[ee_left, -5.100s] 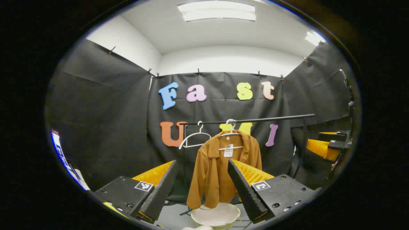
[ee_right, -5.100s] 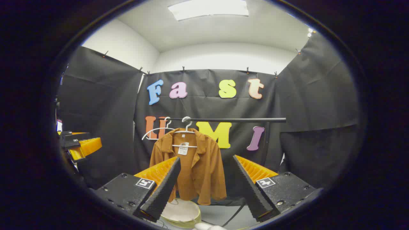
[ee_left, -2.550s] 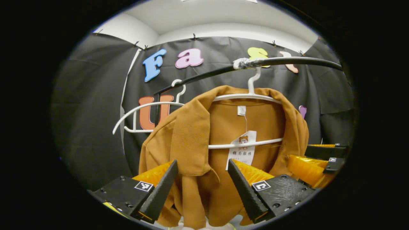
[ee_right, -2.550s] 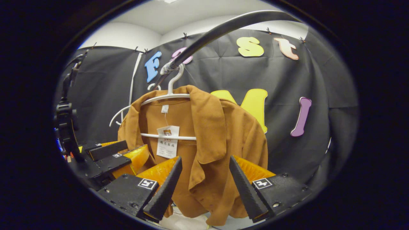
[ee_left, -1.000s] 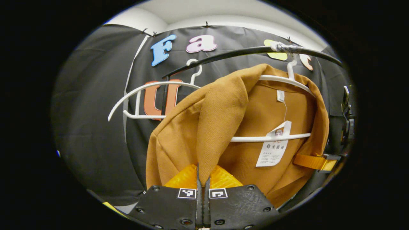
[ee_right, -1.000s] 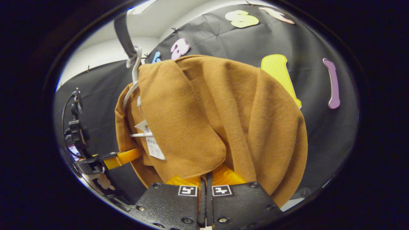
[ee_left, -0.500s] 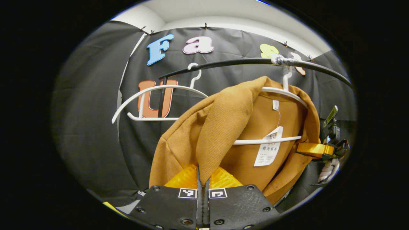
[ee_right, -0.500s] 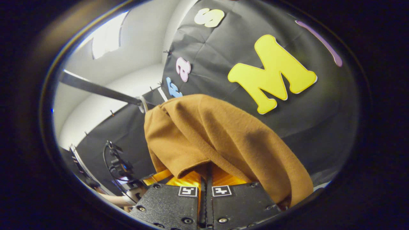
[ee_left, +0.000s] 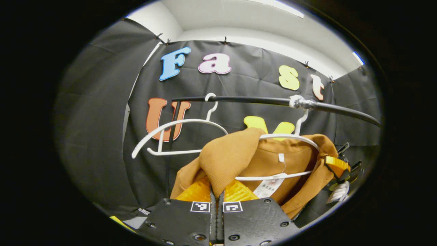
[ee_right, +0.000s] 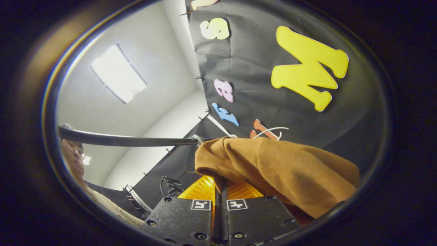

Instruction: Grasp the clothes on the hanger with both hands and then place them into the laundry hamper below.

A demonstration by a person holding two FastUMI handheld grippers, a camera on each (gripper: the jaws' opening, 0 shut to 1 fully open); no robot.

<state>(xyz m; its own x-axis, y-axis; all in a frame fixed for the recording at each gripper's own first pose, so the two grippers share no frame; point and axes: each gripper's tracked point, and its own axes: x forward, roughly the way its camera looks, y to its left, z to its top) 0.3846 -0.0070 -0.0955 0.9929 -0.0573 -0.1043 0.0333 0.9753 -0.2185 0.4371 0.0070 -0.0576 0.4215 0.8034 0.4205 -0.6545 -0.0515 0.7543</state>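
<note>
Each hand-held gripper is clenched on the brown jacket [ee_left: 239, 160]: the left hand-held gripper [ee_left: 216, 196] pinches one lapel and the right hand-held gripper [ee_right: 220, 193] the other, likely to peel both shoulders off together. The jacket hangs on the white hanger [ee_left: 290, 138] hooked over the black rail [ee_left: 259, 100]. An empty hanger [ee_left: 177, 136] hangs beside it, so hanger and rail may snag the cloth.

The brown shirt [ee_right: 283, 167] hides the right gripper's fingers [ee_right: 235, 191] at their tips.

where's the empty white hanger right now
In the left gripper view the empty white hanger hangs on the black rail, left of the brown shirt on its own hanger, in front of the booth wall.
</note>
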